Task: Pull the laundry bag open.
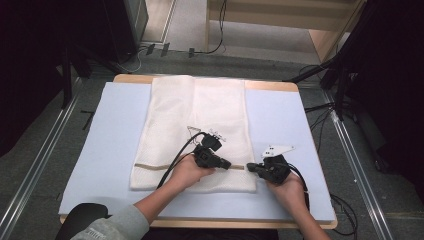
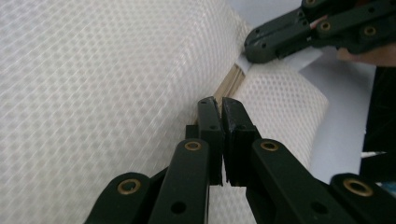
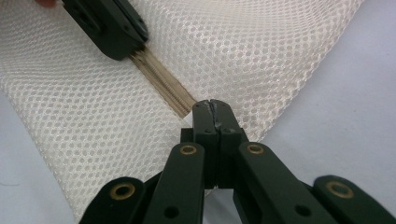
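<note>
Both grippers (image 1: 239,166) on mesh bag's (image 1: 195,120) zipper (image 1: 150,166)

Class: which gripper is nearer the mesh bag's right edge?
Right. The right gripper is at the right edge of the mesh bag, on the zipper end; the left gripper is farther in along the zipper.

White mesh laundry bag (image 1: 195,130) lying lengthwise on pale blue table mat (image 1: 115,150), tan zipper strip (image 1: 155,166) crossing its near end, both grippers there
</note>
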Demonstrator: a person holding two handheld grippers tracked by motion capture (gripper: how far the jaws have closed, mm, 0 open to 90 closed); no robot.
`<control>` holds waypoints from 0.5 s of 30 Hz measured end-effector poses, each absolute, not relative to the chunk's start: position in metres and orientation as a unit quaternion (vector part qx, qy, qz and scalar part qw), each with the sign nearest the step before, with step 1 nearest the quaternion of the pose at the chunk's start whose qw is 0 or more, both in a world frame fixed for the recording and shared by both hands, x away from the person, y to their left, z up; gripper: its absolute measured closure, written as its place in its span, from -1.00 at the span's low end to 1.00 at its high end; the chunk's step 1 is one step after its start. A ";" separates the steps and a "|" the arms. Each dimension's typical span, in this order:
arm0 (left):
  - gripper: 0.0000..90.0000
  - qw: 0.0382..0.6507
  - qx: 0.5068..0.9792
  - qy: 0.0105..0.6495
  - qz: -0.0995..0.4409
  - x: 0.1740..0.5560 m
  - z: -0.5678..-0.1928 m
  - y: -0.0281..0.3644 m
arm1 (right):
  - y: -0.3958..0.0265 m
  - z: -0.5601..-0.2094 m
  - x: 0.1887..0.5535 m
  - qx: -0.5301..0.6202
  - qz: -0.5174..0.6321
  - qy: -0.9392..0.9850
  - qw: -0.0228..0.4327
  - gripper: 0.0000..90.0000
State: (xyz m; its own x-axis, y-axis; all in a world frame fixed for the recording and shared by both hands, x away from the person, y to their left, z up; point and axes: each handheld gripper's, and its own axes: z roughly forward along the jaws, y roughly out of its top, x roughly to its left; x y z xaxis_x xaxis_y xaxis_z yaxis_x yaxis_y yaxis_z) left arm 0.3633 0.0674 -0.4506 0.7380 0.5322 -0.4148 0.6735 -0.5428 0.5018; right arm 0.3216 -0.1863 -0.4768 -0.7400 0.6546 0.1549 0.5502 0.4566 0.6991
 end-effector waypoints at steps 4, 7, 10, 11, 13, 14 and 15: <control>0.98 0.325 0.871 0.351 -0.109 0.362 -0.447 0.090 | -0.187 -0.477 0.322 0.357 0.386 0.848 0.065 1.00; 0.98 0.337 0.866 0.354 -0.105 0.361 -0.443 0.102 | -0.188 -0.478 0.322 0.359 0.388 0.846 0.060 1.00; 0.98 0.334 0.872 0.345 -0.101 0.357 -0.440 0.108 | -0.187 -0.477 0.322 0.360 0.387 0.847 0.063 1.00; 0.98 0.331 0.872 0.344 -0.106 0.357 -0.440 0.111 | -0.187 -0.477 0.322 0.363 0.388 0.845 0.060 1.00; 0.98 0.337 0.864 0.356 -0.114 0.358 -0.442 0.120 | -0.188 -0.477 0.322 0.364 0.388 0.845 0.058 1.00; 0.98 0.338 0.861 0.362 -0.117 0.359 -0.442 0.125 | -0.188 -0.477 0.322 0.364 0.388 0.845 0.057 1.00; 0.98 0.340 0.858 0.367 -0.116 0.359 -0.442 0.129 | -0.188 -0.477 0.322 0.364 0.388 0.845 0.058 1.00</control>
State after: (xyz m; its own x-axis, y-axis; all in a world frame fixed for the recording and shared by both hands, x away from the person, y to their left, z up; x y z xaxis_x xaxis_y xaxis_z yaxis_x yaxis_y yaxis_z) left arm 0.3589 0.1290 -0.4417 0.7033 0.5512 -0.4489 0.7091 -0.4987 0.4985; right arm 0.3219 -0.1877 -0.4774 -0.7287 0.6595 0.1848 0.5700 0.4343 0.6975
